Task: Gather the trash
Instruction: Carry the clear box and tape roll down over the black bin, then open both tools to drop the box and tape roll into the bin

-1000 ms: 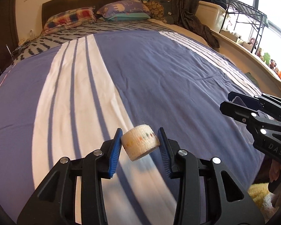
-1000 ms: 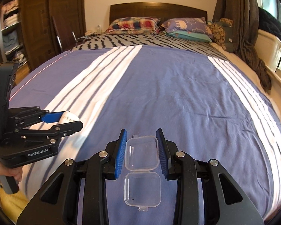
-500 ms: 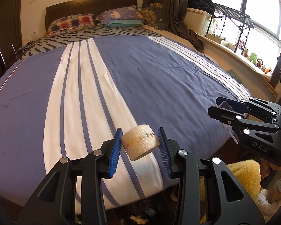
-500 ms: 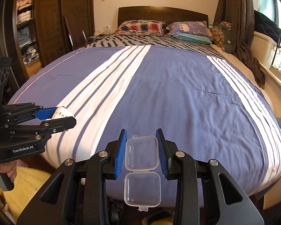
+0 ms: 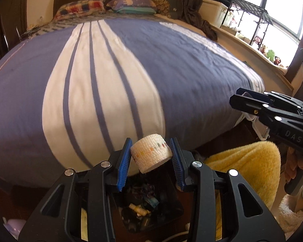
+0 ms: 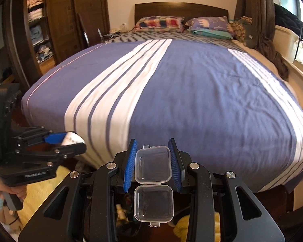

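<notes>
Two wrist fisheyes, each looking forward along its own fingers and tilted down. We see from the left wrist view the foot of the bed close up, headboard far, window on its right, a dark bin right below. The right wrist view sits beside it, facing the same way, wardrobe on its left. Both share the bed and pillows; each catches the other gripper at its edge: right gripper, left gripper.
</notes>
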`<state>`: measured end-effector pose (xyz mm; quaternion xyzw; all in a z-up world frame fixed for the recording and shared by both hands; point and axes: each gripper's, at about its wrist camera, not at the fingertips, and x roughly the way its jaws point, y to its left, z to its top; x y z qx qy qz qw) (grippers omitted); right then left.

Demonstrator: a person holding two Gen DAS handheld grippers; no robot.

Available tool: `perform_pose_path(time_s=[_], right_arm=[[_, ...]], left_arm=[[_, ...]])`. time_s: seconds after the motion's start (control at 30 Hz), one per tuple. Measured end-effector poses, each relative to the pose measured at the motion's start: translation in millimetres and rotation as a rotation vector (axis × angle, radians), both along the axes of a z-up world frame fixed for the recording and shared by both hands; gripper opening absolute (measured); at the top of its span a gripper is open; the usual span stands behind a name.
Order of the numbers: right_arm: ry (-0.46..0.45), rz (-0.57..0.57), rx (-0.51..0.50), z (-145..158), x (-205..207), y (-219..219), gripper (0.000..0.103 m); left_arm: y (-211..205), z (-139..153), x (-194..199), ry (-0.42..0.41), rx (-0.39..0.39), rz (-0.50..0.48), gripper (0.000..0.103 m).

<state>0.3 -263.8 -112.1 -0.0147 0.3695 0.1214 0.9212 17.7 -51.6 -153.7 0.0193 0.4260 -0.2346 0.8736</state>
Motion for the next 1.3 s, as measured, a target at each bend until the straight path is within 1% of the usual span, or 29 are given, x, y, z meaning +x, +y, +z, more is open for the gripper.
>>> perform_pose_path(time_s=[0.1, 0.23, 0.4, 0.47, 0.63, 0.8, 0.9, 1.0, 1.13, 1.3], right_arm=[[0.022, 0.018, 0.004, -17.3, -9.7, 7.9, 0.033], [0.074, 0.043, 0.037, -45.7, -17.7, 15.0, 0.033], [0.135, 0.053, 0.040, -78.2, -24.1, 21.9, 0.033], [0.160, 0.056, 0.042, -90.8, -25.2, 23.7, 0.033], [0.209, 0.058, 0.051, -115.0, -25.0, 29.3, 0.033], [0.261, 0.046, 0.043, -144.4, -17.8, 34.2, 0.033], [0.305, 0.066, 0.062, -164.9, -11.7, 41.4, 0.033], [0.368, 0.079, 0.064, -190.1, -2.1, 48.9, 0.033], [0.437, 0.080, 0.079, -214.1, 9.5, 55.4, 0.033], [0.487, 0.066, 0.084, -231.9, 20.0, 57.7, 0.033]], left_arm=[[8.2, -20.9, -9.6, 0.036, 0.010, 0.018, 0.036], [14.1, -43.0, -19.5, 0.074, 0.024, 0.032, 0.036], [14.3, -74.7, -27.7, 0.134, 0.025, 0.034, 0.036], [11.6, -88.2, -28.8, 0.156, 0.038, 0.035, 0.036], [6.7, -120.9, -31.8, 0.229, 0.043, 0.034, 0.036], [0.3, -154.1, -32.5, 0.298, 0.073, 0.015, 0.036], [1.1, -172.5, -28.0, 0.343, 0.083, 0.019, 0.036], [1.2, -185.0, -25.6, 0.374, 0.090, 0.028, 0.036], [2.0, -202.9, -18.3, 0.419, 0.084, 0.031, 0.036], [-0.6, -217.2, -13.4, 0.458, 0.090, 0.022, 0.037]])
